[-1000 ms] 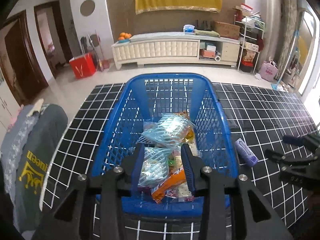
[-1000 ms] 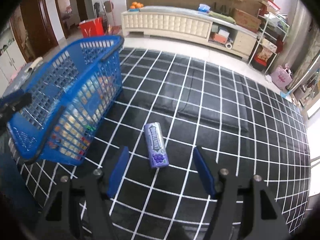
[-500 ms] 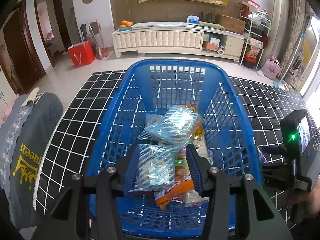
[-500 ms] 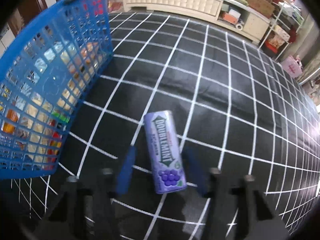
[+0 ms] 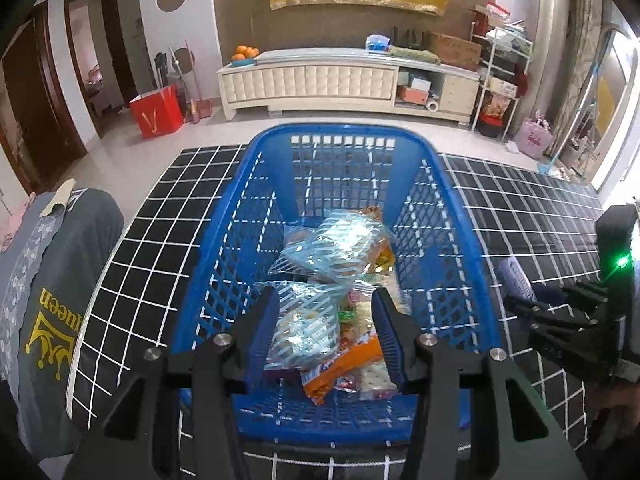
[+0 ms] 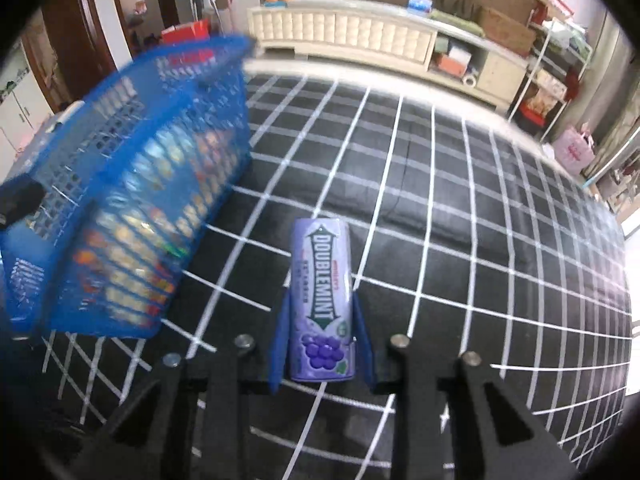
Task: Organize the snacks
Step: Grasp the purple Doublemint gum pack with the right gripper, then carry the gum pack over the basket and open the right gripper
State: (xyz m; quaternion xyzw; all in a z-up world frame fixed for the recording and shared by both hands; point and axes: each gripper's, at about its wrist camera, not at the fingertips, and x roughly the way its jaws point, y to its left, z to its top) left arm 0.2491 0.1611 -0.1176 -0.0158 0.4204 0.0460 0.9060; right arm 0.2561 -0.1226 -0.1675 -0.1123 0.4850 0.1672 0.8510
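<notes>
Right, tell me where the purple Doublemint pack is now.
In the right wrist view, the Doublemint pack lies on the checked black mat, between the closing fingers of the right gripper, just right of the blue basket.

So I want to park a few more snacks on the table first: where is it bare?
The checked cloth is bare right of the blue basket and beyond the purple Doublemint pack, out to its far edge. A narrow bare strip lies left of the basket. The basket floor is crowded with snack bags.

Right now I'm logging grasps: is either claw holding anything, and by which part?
The right claw is closing on the purple Doublemint pack, its pads flanking the grape-printed near end. The left claw hangs open over the blue basket, holding nothing.
</notes>
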